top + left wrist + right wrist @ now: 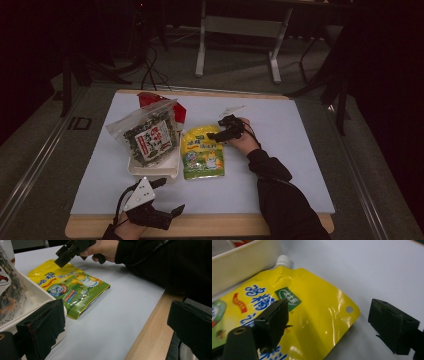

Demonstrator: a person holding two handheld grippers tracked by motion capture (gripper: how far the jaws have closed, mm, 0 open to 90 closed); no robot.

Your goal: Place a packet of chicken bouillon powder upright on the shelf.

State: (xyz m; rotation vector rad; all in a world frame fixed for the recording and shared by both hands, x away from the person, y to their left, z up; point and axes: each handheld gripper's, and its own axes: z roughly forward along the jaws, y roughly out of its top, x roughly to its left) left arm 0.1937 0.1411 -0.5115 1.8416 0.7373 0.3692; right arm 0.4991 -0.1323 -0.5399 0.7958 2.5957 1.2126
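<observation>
Darkness hid most of the room, so only a grey floor, some cables and the legs of a metal frame beyond the table could be made out.

At the far left of the left gripper view, a seaweed snack bag was cut off by the edge, and its print was too blurry to read. In the high view it leaned in a white tray, and a red packet peeked out behind it, mostly hidden. The left gripper hung over the near wooden edge of the table, its jaws wide apart with nothing between them.

A pale blue mat covered most of the table top. The yellow spout pouch lay flat on it, just right of the tray, with its white cap right beside the tray wall. The words on the pouch were hard to read.

The right gripper sat low over the pouch's top corner, the one with the small punched hole. Its jaws stood wide apart, one over the yellow foil and one over bare mat, not pinching anything. The person's black sleeve lay across the mat at the right and hid some of it. A small clear wrapper lay just beyond the gripper.
</observation>
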